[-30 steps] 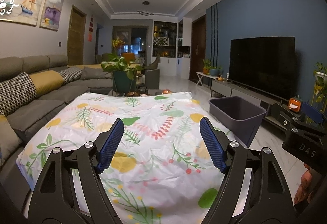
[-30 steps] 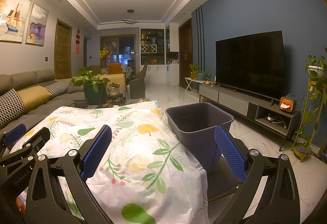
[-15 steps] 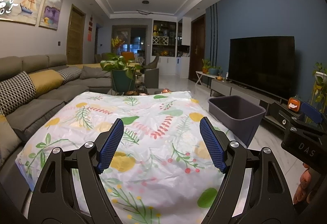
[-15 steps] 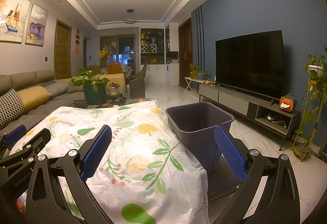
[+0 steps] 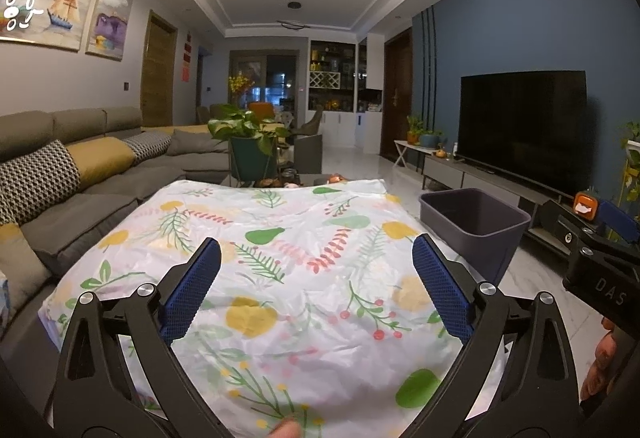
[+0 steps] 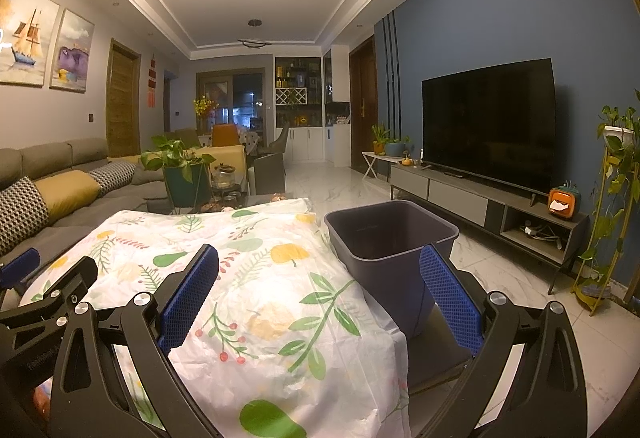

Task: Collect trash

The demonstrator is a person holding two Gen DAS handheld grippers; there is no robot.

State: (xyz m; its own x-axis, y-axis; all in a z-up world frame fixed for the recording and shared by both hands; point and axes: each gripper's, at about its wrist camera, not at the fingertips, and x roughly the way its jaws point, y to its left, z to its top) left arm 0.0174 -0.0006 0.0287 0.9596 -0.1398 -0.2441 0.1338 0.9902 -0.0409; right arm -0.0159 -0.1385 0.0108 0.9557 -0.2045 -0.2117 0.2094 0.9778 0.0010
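Trash: I see none on the floral tablecloth (image 5: pixel 280 278); nothing to pick.
Bin: grey bin (image 6: pixel 390 238) stands empty beside the table's right edge.
Left gripper (image 5: pixel 316 288): jaws wide apart, empty.
Right gripper (image 6: pixel 320 294): also spread, empty.
Risk: I think a low reach could snag the crinkled cloth or bump the bin.

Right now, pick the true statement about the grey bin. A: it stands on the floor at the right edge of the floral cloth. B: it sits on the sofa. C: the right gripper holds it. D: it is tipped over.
A: the grey bin stands upright on the floor beside the floral cloth, and the right gripper is open and empty.
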